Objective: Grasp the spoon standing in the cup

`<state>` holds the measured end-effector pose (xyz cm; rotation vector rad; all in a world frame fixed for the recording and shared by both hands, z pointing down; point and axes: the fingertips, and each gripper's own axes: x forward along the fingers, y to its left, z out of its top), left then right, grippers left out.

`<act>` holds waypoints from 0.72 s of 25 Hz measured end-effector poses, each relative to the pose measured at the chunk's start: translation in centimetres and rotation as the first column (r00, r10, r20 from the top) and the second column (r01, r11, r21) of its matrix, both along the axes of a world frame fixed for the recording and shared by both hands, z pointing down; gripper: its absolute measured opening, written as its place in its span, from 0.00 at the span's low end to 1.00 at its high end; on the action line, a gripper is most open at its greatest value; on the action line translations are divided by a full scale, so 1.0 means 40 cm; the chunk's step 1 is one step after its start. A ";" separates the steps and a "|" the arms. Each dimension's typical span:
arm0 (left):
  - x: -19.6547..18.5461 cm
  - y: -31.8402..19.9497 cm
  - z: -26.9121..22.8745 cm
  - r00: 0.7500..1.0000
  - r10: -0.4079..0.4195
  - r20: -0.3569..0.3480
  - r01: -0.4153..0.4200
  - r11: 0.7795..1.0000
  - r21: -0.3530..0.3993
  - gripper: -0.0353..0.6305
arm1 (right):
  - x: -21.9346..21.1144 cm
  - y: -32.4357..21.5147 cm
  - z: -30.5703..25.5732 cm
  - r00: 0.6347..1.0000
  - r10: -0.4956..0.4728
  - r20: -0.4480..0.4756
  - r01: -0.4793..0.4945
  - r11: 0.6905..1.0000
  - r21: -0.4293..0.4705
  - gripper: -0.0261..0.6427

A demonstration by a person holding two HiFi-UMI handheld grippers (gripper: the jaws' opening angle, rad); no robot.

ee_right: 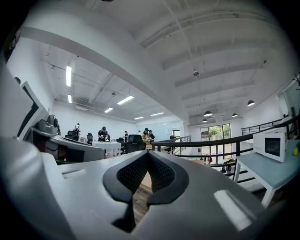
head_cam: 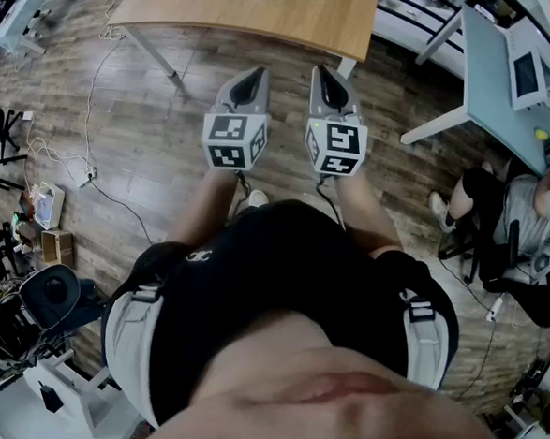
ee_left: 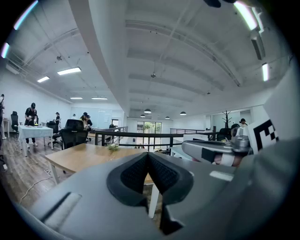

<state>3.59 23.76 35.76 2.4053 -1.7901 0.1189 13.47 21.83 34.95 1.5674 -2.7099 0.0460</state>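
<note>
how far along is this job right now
Nothing done yet. Left tool and right tool are both shut and empty, held short of a wooden table. No cup or spoon shows, so finding and grasping the spoon is all left.

Head cam: on the person's head, pointing steeply down over the torso. Left gripper [head_cam: 255, 76] and right gripper [head_cam: 326, 77] sit close at 12 o'clock, wooden table [head_cam: 252, 11] beyond. Gripper cams: each rides its gripper, facing slightly upward along the jaws across the office. Left cam shares the table with head cam. Each catches the other gripper, at 3 and 9 o'clock.
</note>
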 end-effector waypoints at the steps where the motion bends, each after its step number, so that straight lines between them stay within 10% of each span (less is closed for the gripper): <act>1: 0.007 0.006 -0.003 1.000 0.000 0.004 0.000 1.000 0.005 0.07 | 0.003 0.004 -0.003 1.000 -0.002 -0.002 0.002 1.000 0.007 0.04; 18: 0.004 0.014 0.005 1.000 -0.015 -0.011 0.015 1.000 -0.002 0.07 | -0.010 0.001 -0.007 0.996 -0.048 0.070 0.048 0.999 -0.006 0.04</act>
